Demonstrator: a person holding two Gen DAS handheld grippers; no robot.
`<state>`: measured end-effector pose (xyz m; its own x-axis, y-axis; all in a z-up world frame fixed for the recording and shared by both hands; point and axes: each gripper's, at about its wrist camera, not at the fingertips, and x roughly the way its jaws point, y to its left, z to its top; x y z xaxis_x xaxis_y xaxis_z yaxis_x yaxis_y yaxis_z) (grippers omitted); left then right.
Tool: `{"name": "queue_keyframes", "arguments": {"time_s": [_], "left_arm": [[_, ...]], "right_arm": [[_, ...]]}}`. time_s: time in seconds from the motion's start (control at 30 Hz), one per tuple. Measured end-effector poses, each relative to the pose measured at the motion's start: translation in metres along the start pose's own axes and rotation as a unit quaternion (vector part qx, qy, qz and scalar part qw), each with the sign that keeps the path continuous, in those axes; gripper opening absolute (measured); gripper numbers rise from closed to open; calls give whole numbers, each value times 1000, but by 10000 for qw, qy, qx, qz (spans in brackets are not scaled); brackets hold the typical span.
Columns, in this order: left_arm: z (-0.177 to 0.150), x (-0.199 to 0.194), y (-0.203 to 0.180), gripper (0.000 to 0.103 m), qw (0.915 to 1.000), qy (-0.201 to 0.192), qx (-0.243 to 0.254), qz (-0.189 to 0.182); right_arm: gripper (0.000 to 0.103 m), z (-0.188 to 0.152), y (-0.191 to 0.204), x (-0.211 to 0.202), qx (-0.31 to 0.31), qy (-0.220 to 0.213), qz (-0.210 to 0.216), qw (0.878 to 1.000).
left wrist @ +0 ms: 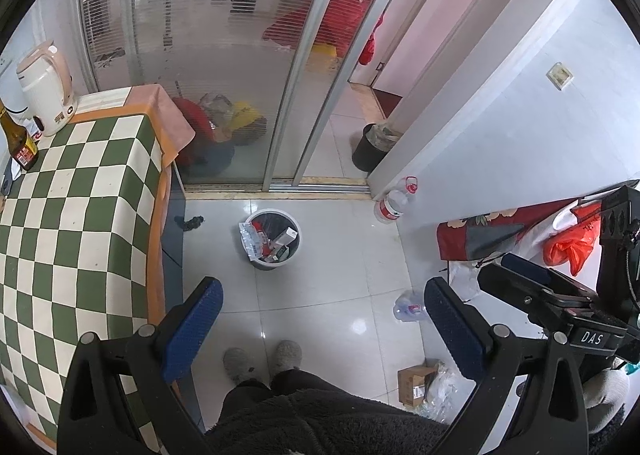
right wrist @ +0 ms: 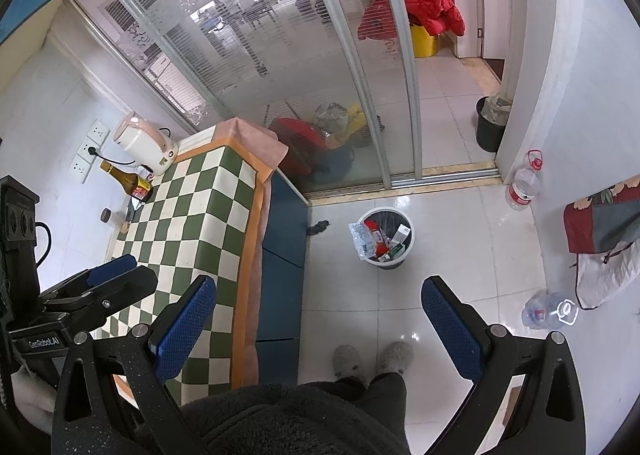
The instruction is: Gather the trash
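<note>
Both my grippers, left gripper (left wrist: 322, 329) and right gripper (right wrist: 320, 329), hang wide open and empty. The crushed bottle (right wrist: 546, 311) lies on the floor right of me, nearer my right gripper, well apart from the bin (right wrist: 386, 241) ahead.

I see glossy pale floor tiles (right wrist: 440, 223) reflecting overhead light, and frosted sliding glass doors (left wrist: 224, 67) ahead. On my left stands a checked-cloth table (left wrist: 72, 215) over blue cabinets (right wrist: 280, 255); white wall (left wrist: 520, 115) right.

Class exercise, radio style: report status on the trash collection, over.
Left tongs open, empty. Right tongs open, empty. Trash bin on floor ahead, part filled. Crushed bottle and cardboard box not yet collected; path clear, over.
</note>
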<state>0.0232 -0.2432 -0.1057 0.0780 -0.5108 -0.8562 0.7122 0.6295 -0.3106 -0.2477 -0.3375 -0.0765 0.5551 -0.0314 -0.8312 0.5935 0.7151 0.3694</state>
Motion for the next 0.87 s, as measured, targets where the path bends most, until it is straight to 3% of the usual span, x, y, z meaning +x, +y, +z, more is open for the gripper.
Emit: {"name": "queue_keyframes", "arguments": {"time_s": [0.87], "left_arm": [[5, 1, -6, 103, 9999, -23, 98, -66]], "right_arm": [[103, 5, -6, -7, 71, -44, -67, 9999]]}}
